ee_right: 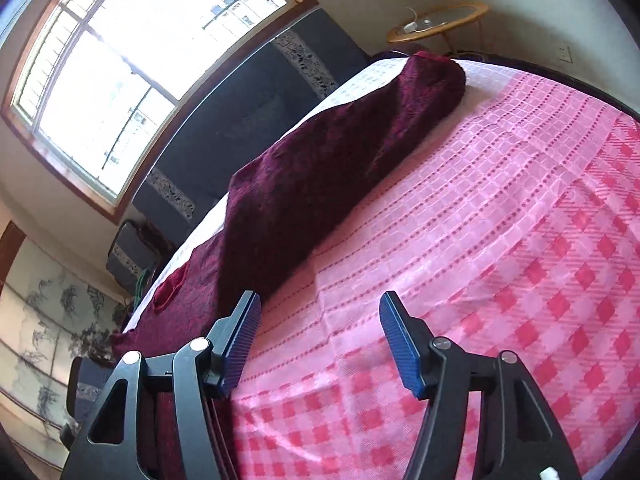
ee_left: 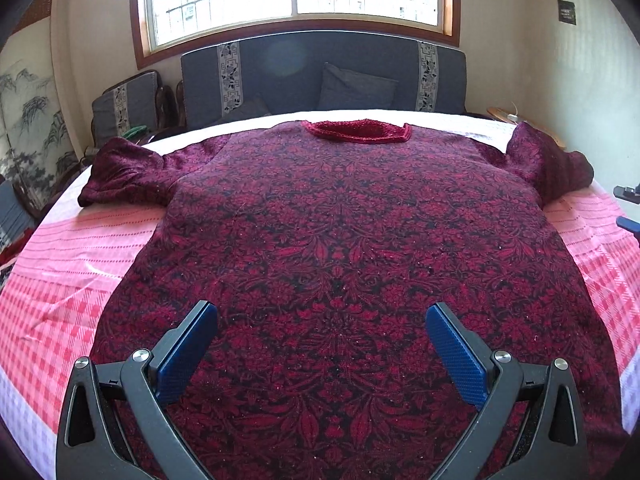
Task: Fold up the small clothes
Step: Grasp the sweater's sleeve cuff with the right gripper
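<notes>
A bed (ee_left: 60, 264) carries everything, covered by a pink sheet (ee_right: 500, 240), checked near, striped in the middle, white at the far edge; a dark red floral top (ee_left: 340, 260) lies flat on it, collar far, short sleeves spread left and right.

Dark red floral-patterned shirt (ee_left: 344, 240) on a pink-and-white checked bedspread (ee_right: 500, 220); blue-padded black tongs (ee_left: 322, 344).

Bedspread (ee_right: 500, 208) right of sweater (ee_left: 340, 240) clear, room w/o snags; sofa (ee_left: 288, 76) blocks far edge.
</notes>
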A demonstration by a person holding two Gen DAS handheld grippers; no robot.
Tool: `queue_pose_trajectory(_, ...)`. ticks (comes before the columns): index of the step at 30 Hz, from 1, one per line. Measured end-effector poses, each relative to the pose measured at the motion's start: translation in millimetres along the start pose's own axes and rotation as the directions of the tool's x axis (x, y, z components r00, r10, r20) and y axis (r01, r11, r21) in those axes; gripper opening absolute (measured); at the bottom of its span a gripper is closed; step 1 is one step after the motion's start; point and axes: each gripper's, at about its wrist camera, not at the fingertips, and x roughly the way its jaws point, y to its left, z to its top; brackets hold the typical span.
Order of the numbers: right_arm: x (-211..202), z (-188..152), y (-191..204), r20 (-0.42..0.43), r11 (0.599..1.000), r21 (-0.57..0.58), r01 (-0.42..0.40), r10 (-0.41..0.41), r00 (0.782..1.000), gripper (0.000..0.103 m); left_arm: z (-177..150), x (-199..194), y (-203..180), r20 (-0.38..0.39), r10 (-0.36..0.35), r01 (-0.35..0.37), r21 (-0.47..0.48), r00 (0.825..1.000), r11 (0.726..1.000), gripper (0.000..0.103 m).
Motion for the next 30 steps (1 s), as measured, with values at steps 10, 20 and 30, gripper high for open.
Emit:
queue_pose_trajectory(10, 54.1, 116.3, -78.3, 0.008, 0.962, 0.249, 0.112, -0.117, 0.993, 0.060, -1.2, 22.9, 15.6, -0.100, -0.108, 0.096, -0.113, 0.989, 0.989, 0.103)
queue_pose_trajectory(20, 80.6, 161.8, -86.5, 0.071, 0.960, 0.271, 0.072, -0.094, 0.993, 0.077, -1.4, 26.9, 16.3, -0.109, -0.132, 0.118, -0.133, 0.985, 0.984, 0.103)
queue_pose_trajectory(30, 80.6, 155.5, -87.2, 0.042, 0.952, 0.302, 0.043, -0.059, 0.997, 0.016, -1.4, 26.6, 20.2, -0.100, -0.145, 0.129, -0.152, 0.984, 0.980, 0.103)
